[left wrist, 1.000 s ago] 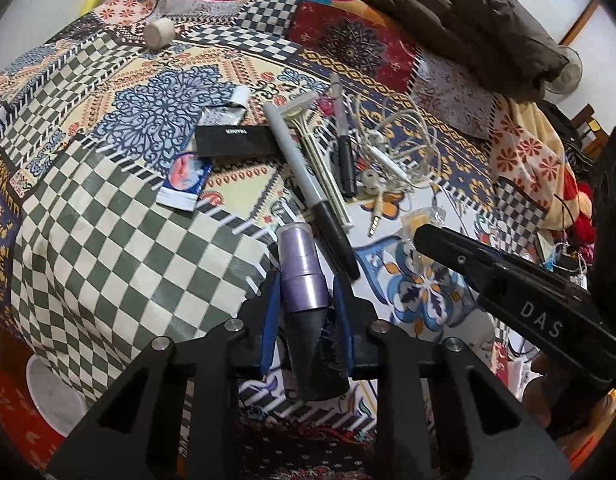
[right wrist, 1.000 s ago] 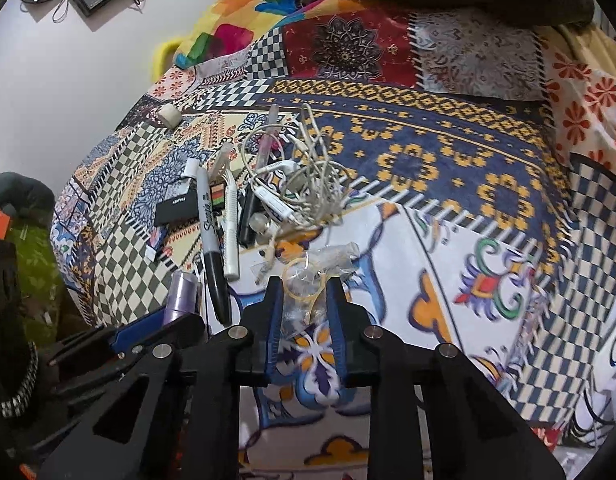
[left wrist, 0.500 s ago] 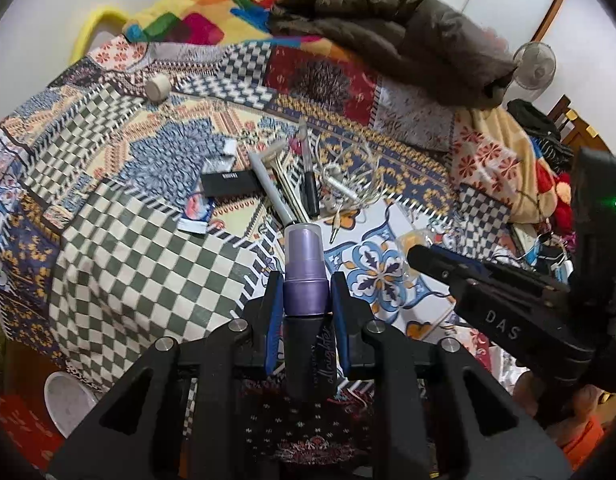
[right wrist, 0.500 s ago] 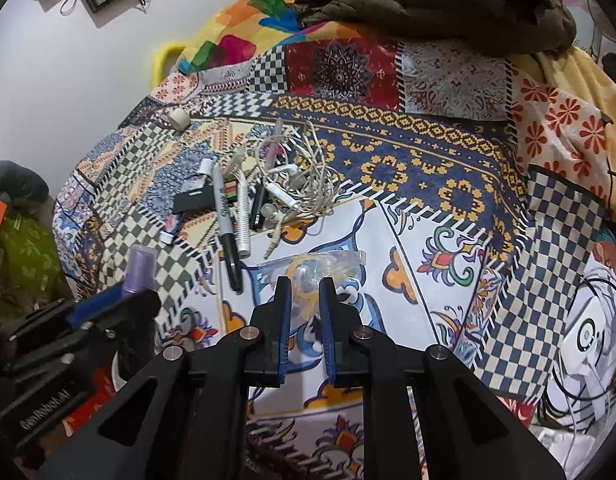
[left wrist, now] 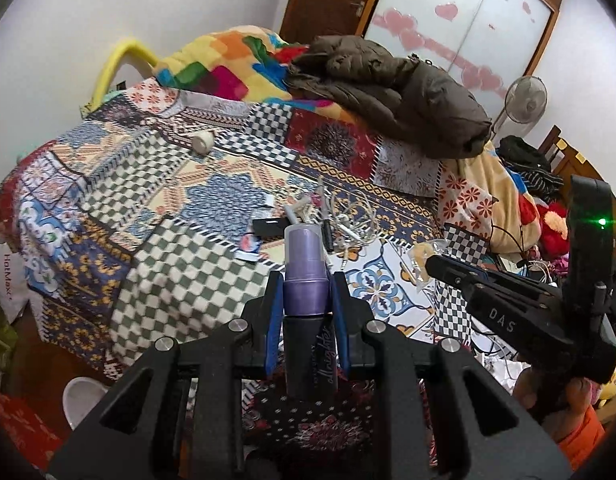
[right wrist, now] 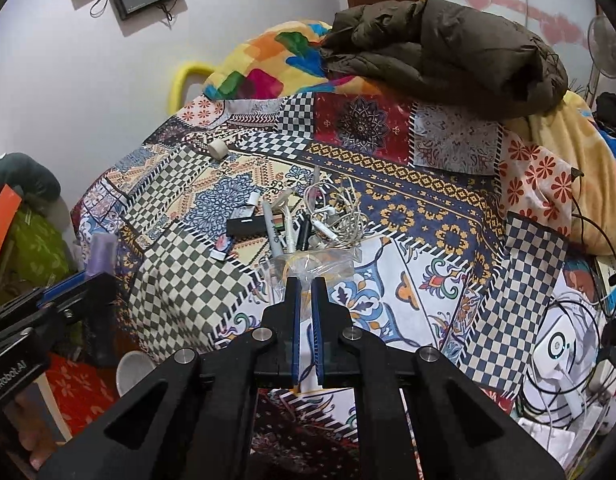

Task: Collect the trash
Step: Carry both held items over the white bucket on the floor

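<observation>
My left gripper (left wrist: 305, 280) is shut on a purple and black spray bottle (left wrist: 304, 276) and holds it above the near edge of the bed. The bottle also shows in the right wrist view (right wrist: 101, 254). My right gripper (right wrist: 306, 284) is shut on a crumpled clear plastic wrapper (right wrist: 316, 262) and holds it above the bedspread. The wrapper also shows in the left wrist view (left wrist: 426, 249) at the tip of the right gripper.
On the patchwork bedspread (right wrist: 180, 296) lie markers (right wrist: 274, 232), a black box (right wrist: 246, 225), a cable tangle (right wrist: 340, 216) and a tape roll (right wrist: 217, 149). A brown jacket (right wrist: 444, 44) lies at the head. A white bin (left wrist: 82, 398) stands on the floor.
Both grippers have lifted and pulled back from the bed with the bottle and the wrapper. The right jaws closed tighter on the wrapper.
</observation>
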### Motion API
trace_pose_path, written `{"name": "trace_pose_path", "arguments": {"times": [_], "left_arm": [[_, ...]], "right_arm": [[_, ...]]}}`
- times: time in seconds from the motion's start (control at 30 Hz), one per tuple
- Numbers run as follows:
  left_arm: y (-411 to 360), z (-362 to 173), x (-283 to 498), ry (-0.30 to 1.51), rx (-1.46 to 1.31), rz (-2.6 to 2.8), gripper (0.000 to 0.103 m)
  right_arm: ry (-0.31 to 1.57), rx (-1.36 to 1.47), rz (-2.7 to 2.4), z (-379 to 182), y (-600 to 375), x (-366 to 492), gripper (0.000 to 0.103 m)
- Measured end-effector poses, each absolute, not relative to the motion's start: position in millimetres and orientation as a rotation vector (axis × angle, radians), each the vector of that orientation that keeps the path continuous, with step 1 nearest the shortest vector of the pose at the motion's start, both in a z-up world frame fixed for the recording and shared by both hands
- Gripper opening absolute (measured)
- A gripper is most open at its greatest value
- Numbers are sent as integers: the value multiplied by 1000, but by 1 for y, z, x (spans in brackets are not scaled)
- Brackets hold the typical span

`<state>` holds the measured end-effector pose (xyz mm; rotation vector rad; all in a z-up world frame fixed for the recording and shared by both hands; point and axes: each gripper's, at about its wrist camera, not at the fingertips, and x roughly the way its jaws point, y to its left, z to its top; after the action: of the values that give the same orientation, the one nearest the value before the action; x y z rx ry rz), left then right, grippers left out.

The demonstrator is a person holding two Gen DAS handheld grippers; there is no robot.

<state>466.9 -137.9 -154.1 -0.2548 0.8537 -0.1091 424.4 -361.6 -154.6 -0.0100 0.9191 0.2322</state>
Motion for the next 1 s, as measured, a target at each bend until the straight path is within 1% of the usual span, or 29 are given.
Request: {"name": "trace_pose_path", "arguments": {"times": [0.17,0.47,1.0], "left_arm": [[-114,-151,446,854,-258,-91,22],[-41,-150,400,852,-265,7,22],[87,-157,297,859,-294,208,22]], "right_arm": [[923,-22,267,-148,-344,410,5],[912,-93,389,-137,-269,382,5],[958,-219,631,-160,-110,319,5]]}}
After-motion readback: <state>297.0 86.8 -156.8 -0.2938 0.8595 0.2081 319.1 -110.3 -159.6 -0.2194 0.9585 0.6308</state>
